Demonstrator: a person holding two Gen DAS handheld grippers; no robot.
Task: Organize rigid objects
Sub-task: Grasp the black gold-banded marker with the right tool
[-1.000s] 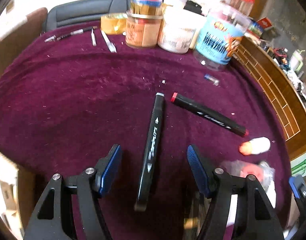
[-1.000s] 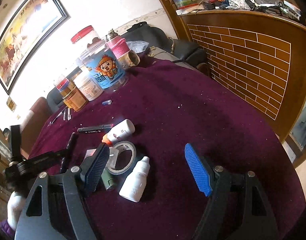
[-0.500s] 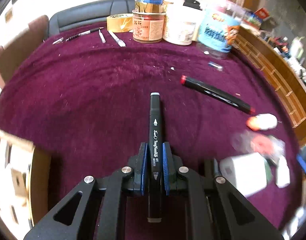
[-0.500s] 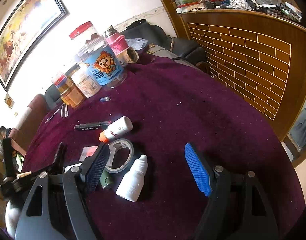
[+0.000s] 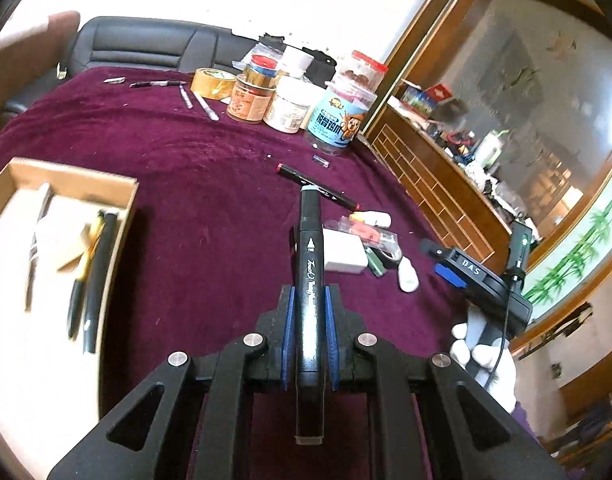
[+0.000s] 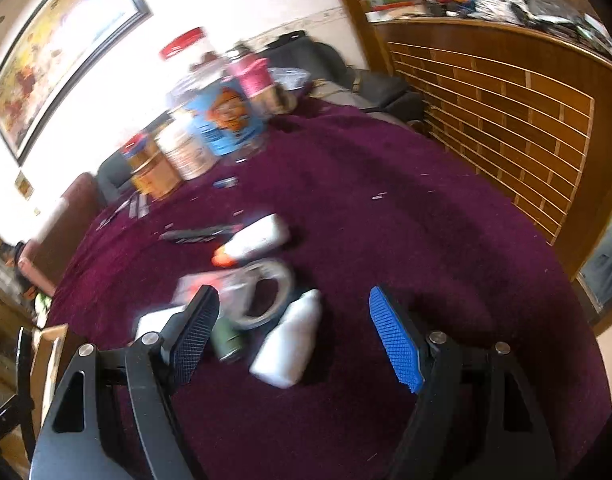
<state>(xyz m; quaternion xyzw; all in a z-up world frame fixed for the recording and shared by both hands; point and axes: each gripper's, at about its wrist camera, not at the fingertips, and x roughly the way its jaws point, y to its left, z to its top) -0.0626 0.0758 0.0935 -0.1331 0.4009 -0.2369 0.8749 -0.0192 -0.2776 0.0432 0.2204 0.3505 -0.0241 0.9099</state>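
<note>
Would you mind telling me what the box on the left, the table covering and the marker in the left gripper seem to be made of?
Box: plain brown cardboard, matte, judging by its thin tan walls.
Table covering: a deep purple pile fabric, probably velvet or plush, dull and flecked with lint.
Marker: black, apparently plastic, with a smooth, slightly glossy barrel, white print and a pale end cap.

White wall (image 6: 242, 8) w/ framed painting (image 6: 62, 48), black sofa (image 5: 146, 46).
</note>
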